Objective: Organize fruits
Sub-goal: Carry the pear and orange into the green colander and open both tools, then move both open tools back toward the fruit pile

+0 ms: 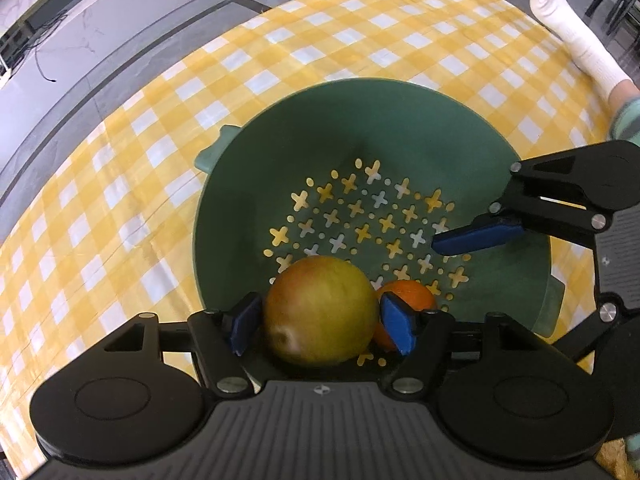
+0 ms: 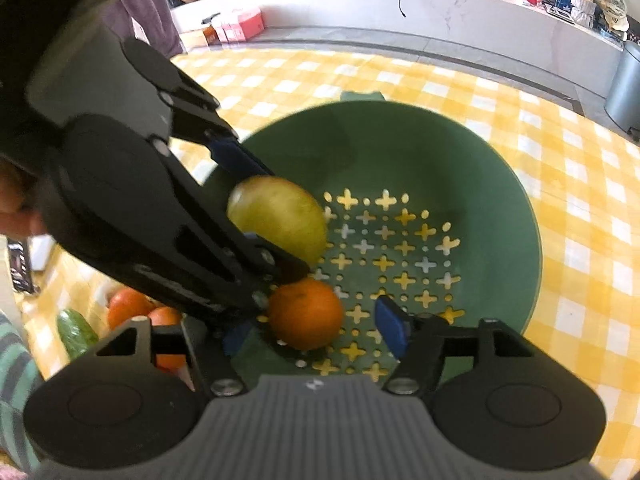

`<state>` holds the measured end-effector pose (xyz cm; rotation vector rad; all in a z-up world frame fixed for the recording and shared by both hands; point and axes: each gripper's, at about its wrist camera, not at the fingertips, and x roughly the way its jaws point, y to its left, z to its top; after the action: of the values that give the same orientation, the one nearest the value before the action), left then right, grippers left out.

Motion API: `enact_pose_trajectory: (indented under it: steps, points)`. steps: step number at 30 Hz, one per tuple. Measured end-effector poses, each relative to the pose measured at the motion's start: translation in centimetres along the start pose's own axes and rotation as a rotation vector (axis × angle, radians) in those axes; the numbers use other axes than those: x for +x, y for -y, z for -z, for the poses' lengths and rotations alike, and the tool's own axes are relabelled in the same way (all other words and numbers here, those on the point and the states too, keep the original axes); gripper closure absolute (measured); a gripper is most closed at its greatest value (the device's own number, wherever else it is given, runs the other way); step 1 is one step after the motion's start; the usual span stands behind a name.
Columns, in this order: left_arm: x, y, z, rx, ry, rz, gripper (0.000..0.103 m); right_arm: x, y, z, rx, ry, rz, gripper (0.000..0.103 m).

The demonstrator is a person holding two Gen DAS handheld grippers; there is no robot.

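Observation:
A green colander (image 1: 400,128) (image 2: 440,152) with cross-shaped holes stands on the checked cloth. A yellow-green apple (image 1: 316,304) (image 2: 276,220) with a red blush is inside it, near the wall. My left gripper (image 1: 320,320) (image 2: 256,200) straddles the apple, its blue pads close at both sides without visibly pressing. An orange (image 1: 416,294) (image 2: 306,312) rests on the colander floor beside the apple. My right gripper (image 2: 314,328) is open around the orange, with a clear gap at its right pad. In the left wrist view only one blue finger of the right gripper (image 1: 476,238) shows.
The yellow and white checked cloth (image 1: 120,200) covers the table. Left of the colander lie two orange-red fruits (image 2: 128,304) and a green cucumber (image 2: 76,332). A foot in a white sock (image 1: 572,36) rests at the far right. A grey bin (image 2: 624,84) stands on the floor beyond.

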<state>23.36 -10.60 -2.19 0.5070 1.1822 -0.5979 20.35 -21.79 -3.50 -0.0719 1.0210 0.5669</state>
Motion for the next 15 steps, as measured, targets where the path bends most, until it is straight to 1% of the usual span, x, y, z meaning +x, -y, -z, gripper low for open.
enact_pose_trajectory:
  steps: [3,6,11,15]
  points:
    - [-0.9,-0.3,-0.3,-0.05,0.033,0.009,0.024,-0.3,-0.3,0.1,-0.007,0.007,0.011,0.034]
    - [-2.0,-0.5,-0.5,-0.082,0.056,0.004,0.024,-0.6,-0.7,0.3,-0.01,0.011,0.022,0.033]
    - [-4.5,0.3,0.4,-0.053,0.088,-0.03,0.024,-2.2,-1.1,0.8,0.015,0.053,0.028,0.033]
    - [-6.7,1.0,1.8,-0.029,0.113,-0.057,0.024,-4.0,-1.6,1.5,0.052,0.11,0.017,0.033]
